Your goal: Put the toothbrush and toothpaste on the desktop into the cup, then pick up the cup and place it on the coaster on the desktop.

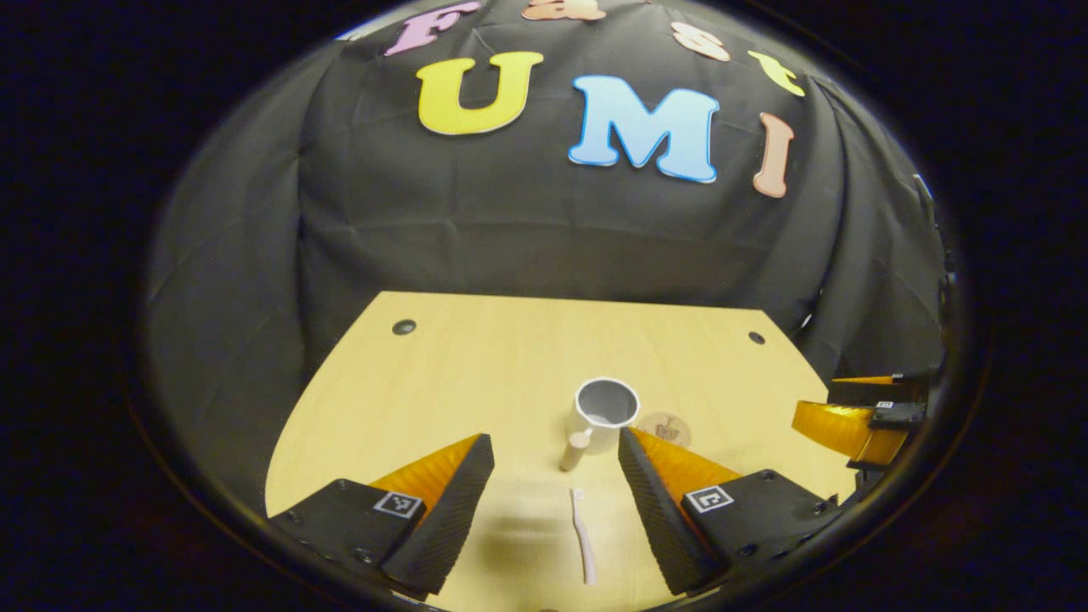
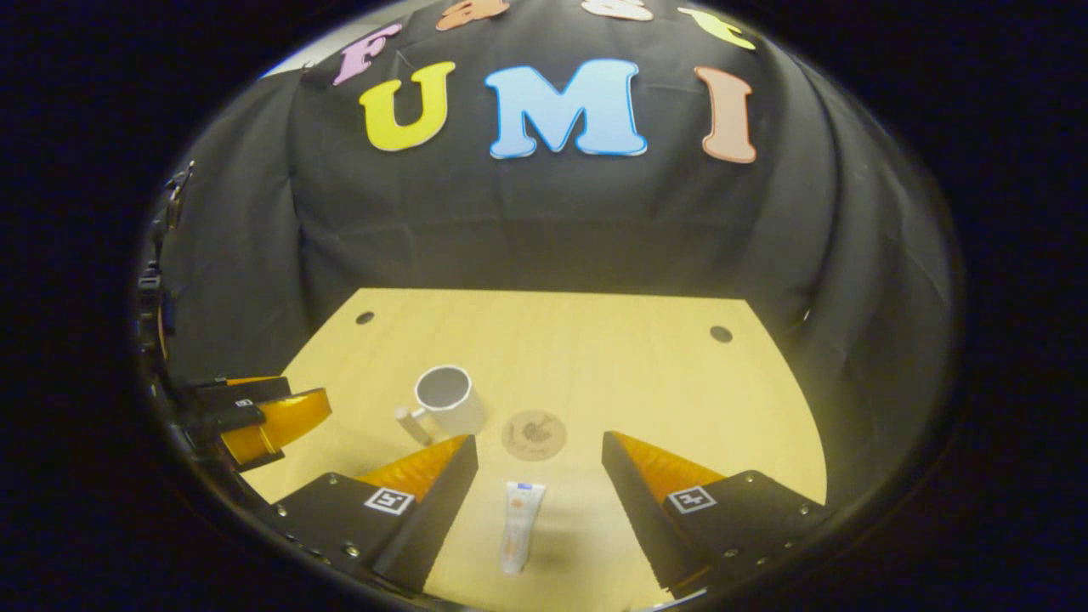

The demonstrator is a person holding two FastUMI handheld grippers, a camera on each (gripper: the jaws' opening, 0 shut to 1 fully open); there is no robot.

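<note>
While toothbrush (image 1: 583, 535) fronts left tongs (image 1: 554, 510), toothpaste (image 2: 518, 527) fronts right (image 2: 537, 510).

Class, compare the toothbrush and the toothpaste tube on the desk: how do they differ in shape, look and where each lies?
The toothbrush is a thin, pale stick; the toothpaste is a wider, flat tube with a blue band at its far end. The toothbrush lies between the open fingers of the left claw, the toothpaste between those of the right claw. Both lie flat on the desk, outside the cup.
</note>
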